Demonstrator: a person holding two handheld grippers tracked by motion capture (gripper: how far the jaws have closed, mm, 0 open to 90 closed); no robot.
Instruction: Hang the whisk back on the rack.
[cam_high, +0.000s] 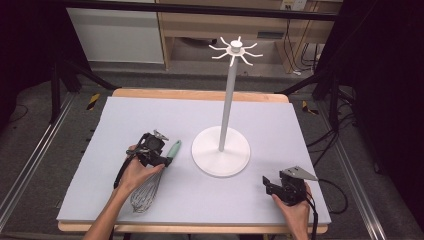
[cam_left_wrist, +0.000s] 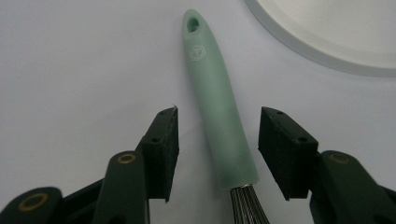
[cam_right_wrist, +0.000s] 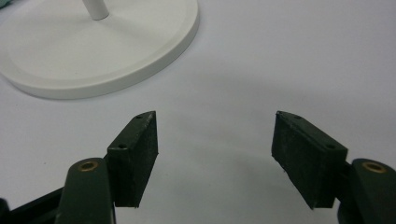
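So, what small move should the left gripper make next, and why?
Probably close the left gripper on the whisk's green handle. The handle lies between its jaws, but gaps show on both sides, so the pads do not grip it yet.

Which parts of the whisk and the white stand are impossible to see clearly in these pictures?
- Steel-wire whisk with mint-green handle: in the left gripper view, the bottom edge cuts off its wire head; in the high view, the left tongs and the hand cover the handle's lower part.
- White hook stand: its hook tips are too small.
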